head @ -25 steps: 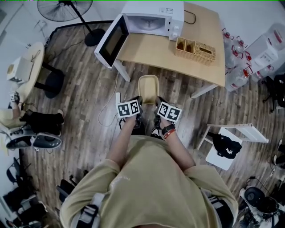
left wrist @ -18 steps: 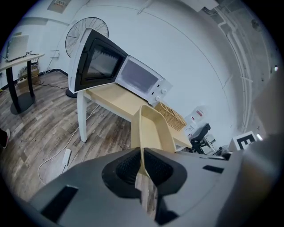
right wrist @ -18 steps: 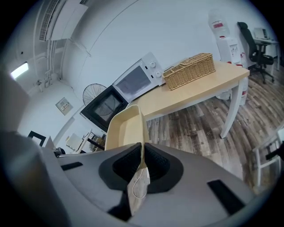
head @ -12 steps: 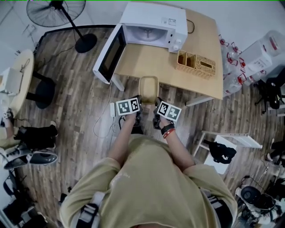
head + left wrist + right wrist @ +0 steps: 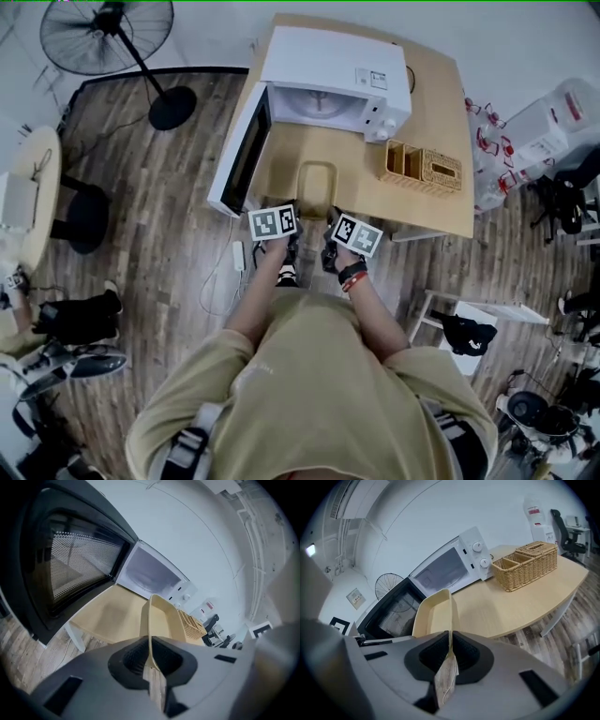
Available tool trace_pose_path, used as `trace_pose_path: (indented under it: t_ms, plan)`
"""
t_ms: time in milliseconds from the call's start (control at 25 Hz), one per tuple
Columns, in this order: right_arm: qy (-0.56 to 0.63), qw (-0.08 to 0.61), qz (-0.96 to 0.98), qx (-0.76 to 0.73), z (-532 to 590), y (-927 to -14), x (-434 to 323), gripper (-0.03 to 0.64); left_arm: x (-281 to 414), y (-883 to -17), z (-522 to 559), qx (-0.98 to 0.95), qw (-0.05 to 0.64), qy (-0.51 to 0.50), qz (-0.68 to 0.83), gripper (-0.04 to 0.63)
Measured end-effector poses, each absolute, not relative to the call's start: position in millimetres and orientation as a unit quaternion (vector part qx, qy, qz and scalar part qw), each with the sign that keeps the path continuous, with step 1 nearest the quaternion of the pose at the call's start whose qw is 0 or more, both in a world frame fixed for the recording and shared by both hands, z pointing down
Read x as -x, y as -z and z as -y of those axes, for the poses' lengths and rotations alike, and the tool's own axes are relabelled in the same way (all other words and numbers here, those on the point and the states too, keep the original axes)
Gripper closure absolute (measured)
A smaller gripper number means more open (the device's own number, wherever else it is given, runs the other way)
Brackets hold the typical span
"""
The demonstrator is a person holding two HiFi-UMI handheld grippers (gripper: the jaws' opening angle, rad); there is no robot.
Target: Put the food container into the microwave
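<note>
Both forearms reach forward side by side from the torso. The left gripper [image 5: 292,210] and right gripper [image 5: 332,216] sit close together, marker cubes facing up. Each is clenched on one long side wall of the food container [image 5: 316,178] at its near end. In both gripper views the thin beige wall runs edge-on between the closed-down jaws. The container is carried lengthwise, pointing away from the person, above the table [image 5: 441,103] and just past its near edge.

The microwave [image 5: 328,80] stands at the back of the table with its cavity facing the person. Its door [image 5: 244,155] is swung fully open to the left and overhangs the table's left edge, near the left gripper. Bare tabletop separates the container's far end from the cavity mouth. A wicker basket [image 5: 422,167] lies to the right, near the container but apart from it.

Compared with one second ago, the container has moved from over the wooden floor [image 5: 169,216], short of the table, to above the tabletop. The grip on both walls is unchanged.
</note>
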State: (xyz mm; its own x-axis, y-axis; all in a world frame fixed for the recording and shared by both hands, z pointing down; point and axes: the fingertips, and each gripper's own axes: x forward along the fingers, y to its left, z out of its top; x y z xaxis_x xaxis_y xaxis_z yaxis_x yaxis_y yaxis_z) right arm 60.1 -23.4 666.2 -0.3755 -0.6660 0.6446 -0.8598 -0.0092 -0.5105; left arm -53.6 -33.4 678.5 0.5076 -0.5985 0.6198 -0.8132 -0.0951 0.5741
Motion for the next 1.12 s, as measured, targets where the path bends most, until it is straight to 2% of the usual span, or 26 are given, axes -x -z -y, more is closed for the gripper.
trace_pose_path:
  t_ms: [480, 1120]
  plan:
    - [-0.463, 0.091, 0.655, -0.590, 76, -674, -55, 0.574, 58, -680, 96, -0.756, 0.471, -0.121, 0.439, 0.560]
    - [-0.469, 0.086, 0.667, -0.573, 210, -670, -58, 0.574, 56, -674, 221, -0.752, 0.452, -0.140, 0.460, 0.560]
